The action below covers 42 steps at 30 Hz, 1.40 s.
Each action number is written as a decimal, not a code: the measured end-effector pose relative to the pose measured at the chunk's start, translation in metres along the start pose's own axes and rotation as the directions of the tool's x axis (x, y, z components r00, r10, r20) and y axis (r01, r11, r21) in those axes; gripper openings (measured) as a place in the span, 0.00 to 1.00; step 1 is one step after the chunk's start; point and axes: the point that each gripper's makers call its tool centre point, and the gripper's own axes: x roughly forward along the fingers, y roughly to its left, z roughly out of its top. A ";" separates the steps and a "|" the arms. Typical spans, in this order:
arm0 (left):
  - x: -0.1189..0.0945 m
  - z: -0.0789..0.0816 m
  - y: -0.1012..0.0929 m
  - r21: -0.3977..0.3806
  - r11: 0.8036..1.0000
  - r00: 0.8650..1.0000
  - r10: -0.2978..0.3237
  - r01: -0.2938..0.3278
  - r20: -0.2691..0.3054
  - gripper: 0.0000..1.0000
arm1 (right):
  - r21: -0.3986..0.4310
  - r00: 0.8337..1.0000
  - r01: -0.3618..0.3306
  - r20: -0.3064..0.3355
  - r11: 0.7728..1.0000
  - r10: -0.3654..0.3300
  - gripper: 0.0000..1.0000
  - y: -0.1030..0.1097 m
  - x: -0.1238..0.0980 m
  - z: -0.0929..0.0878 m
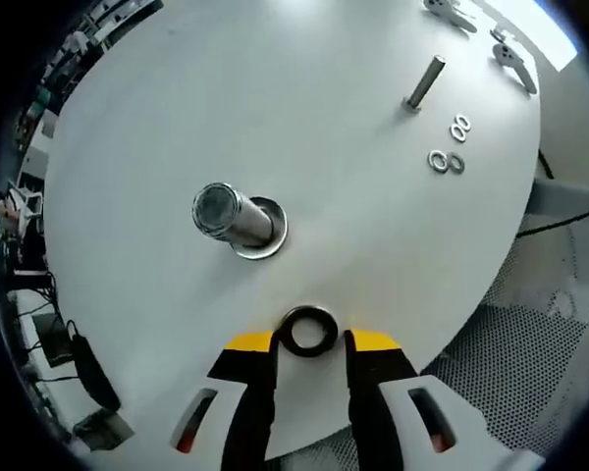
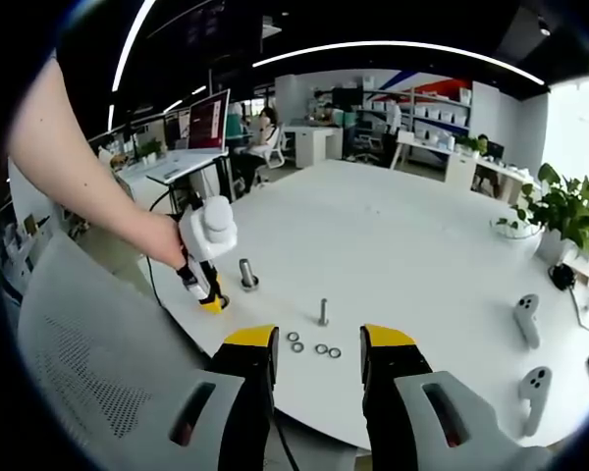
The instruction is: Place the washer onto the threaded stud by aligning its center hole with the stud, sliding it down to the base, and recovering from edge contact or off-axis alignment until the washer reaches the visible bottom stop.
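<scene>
A dark ring washer (image 1: 307,332) is pinched between the yellow tips of my left gripper (image 1: 309,343), which is shut on it just above the white round table (image 1: 157,118). The thick threaded stud (image 1: 238,216) stands on its flanged base, up and to the left of the washer and apart from it. In the right gripper view a hand holds the left gripper (image 2: 210,294) beside that same stud (image 2: 247,275). My right gripper (image 2: 319,353) hangs open over the table's near edge with nothing between its fingers.
A thinner stud (image 1: 424,83) (image 2: 323,312) stands farther along the table, with several small loose washers (image 1: 450,147) (image 2: 314,345) beside it. Two white controllers (image 2: 526,319) lie at the right. A mesh chair (image 2: 88,353) stands by the table edge, and a plant (image 2: 564,211) sits at the far right.
</scene>
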 end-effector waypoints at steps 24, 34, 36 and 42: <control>-0.004 -0.005 -0.013 0.067 0.998 0.998 -0.002 -0.003 0.068 0.19 | 0.004 1.000 0.003 0.002 1.000 -0.003 0.35 -0.001 0.000 0.000; -0.014 -0.004 -0.014 0.196 0.980 0.998 0.012 -0.024 0.063 0.19 | 0.008 1.000 0.007 0.002 1.000 -0.007 0.35 -0.001 0.000 0.000; -0.016 -0.002 -0.017 0.227 0.974 0.998 0.010 -0.024 0.064 0.19 | 0.007 1.000 0.008 0.003 1.000 -0.008 0.35 -0.002 0.000 0.000; -0.027 0.011 -0.019 0.287 0.957 0.996 0.007 -0.032 0.090 0.19 | 0.008 1.000 0.008 0.005 1.000 -0.008 0.35 -0.002 0.000 0.001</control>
